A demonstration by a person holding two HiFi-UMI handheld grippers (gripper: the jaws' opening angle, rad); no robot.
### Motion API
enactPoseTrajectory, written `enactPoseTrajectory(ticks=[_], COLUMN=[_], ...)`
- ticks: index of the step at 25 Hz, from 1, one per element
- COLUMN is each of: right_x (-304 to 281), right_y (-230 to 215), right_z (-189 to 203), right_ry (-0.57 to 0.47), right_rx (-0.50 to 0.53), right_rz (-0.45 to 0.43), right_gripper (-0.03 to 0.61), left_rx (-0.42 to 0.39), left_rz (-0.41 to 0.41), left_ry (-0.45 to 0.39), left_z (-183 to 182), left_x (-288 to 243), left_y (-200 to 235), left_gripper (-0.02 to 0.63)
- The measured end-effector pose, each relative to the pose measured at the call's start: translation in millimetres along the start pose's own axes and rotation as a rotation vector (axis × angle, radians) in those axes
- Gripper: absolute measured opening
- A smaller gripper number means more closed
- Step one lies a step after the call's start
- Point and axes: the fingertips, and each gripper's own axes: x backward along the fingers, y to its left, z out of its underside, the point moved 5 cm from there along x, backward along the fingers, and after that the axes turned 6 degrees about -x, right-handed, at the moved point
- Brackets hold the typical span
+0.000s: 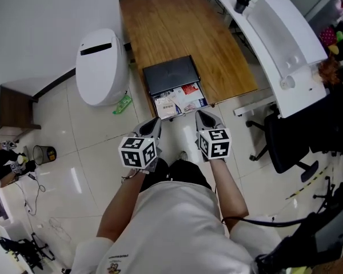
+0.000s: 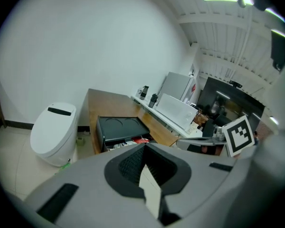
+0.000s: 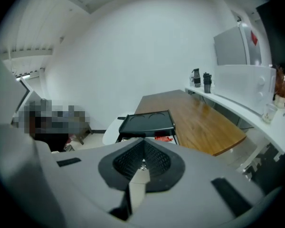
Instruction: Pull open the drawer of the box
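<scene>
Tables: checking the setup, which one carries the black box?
The brown wooden table, with the box at its near edge; the white desk has none.

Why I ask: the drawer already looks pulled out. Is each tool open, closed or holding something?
Left tool: closed, holding nothing.
Right tool: closed, holding nothing.

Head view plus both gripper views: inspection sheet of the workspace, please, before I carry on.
Surface: brown wooden table, box at its near end.
Job's things: flat black box; its drawer pulled open, printed packets inside.
Clutter: green object on the floor beside white rounded bin.
Grippers: left gripper and right gripper clear of the drawer, jaws together, nothing held.
Cables: black cable beside the person's right arm.
Surroundings: white curved counter, black office chair.
</scene>
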Motion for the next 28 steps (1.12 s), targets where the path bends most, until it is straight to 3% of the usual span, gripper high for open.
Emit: enactPoseTrajectory(ticks=[6,17,28], right_x=[39,89,146], right_y=[30,117,159], right_z=[-13,18,37], right_ry=[-0.062,-0.107,-0.166], right_rx=[-0.021,-0.05,-0.058], right_rz=[0.027,0.068,0.1], right_gripper=[-0.012,-0.012,-0.011], left_rx=[-0.022,-0.056,-0.081], left_rz=[0.074,0.201,0.232], left_ry=[-0.033,-0.053,-0.059], left_z=[-16,10,39], left_x=[22,83,140], left_y=[-8,-8,-24], left_gripper=[0.002,0.002,0.002])
